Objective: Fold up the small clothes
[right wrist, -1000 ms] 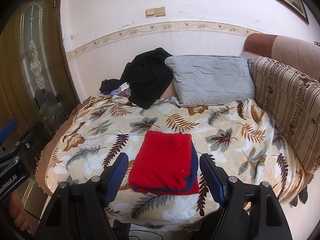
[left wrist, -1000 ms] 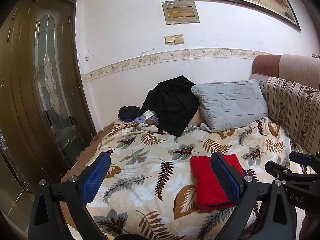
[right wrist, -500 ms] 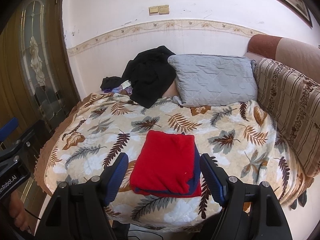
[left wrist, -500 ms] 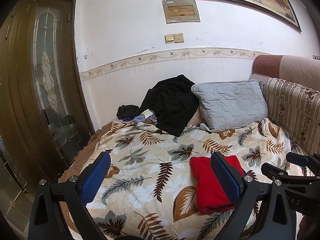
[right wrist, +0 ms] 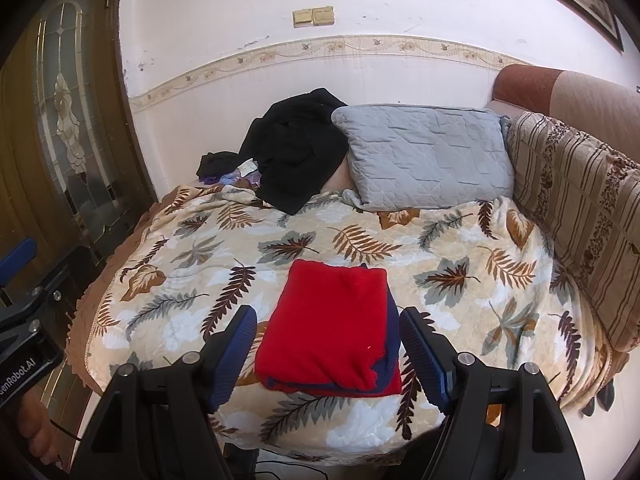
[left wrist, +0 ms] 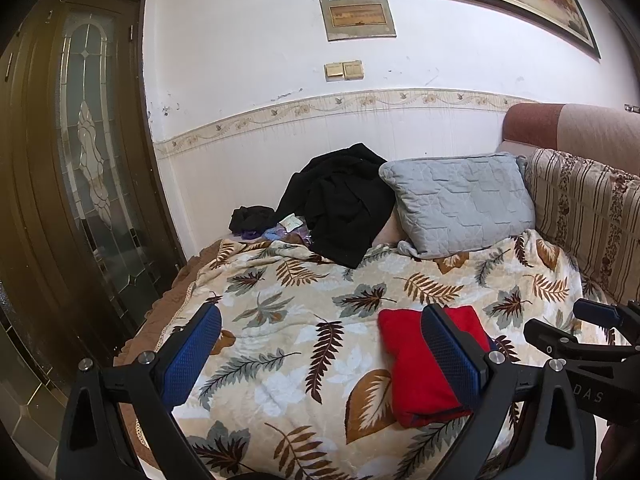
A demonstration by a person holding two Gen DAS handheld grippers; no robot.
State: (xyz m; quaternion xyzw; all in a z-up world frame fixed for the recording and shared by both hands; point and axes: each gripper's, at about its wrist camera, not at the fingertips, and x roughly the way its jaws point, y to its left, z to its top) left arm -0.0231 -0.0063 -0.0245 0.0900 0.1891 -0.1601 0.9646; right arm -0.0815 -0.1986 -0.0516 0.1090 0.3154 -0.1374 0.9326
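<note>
We saw the folded red garment (right wrist: 332, 324) lying flat on the leaf-print blanket (right wrist: 460, 248); our left claw (left wrist: 320, 356) and right claw (right wrist: 328, 356) both gaped wide above it, holding nothing.

Folded garment (right wrist: 332, 320): solid red, navy layer showing along right and near edges. Blanket (right wrist: 460, 240): cream, leaf print in brown, tan, grey-green, brown trim at the left edge. Pillow (right wrist: 424, 152): light grey, quilted. Clothes heap (right wrist: 296, 148) at far side: black. Cushion (right wrist: 580, 200) on right: beige with brown stripes, floral bands. Tool pads (right wrist: 234, 350): blue, black frames. Wall (left wrist: 248, 80): white, floral border strip. Door (left wrist: 60, 160): dark brown.
</note>
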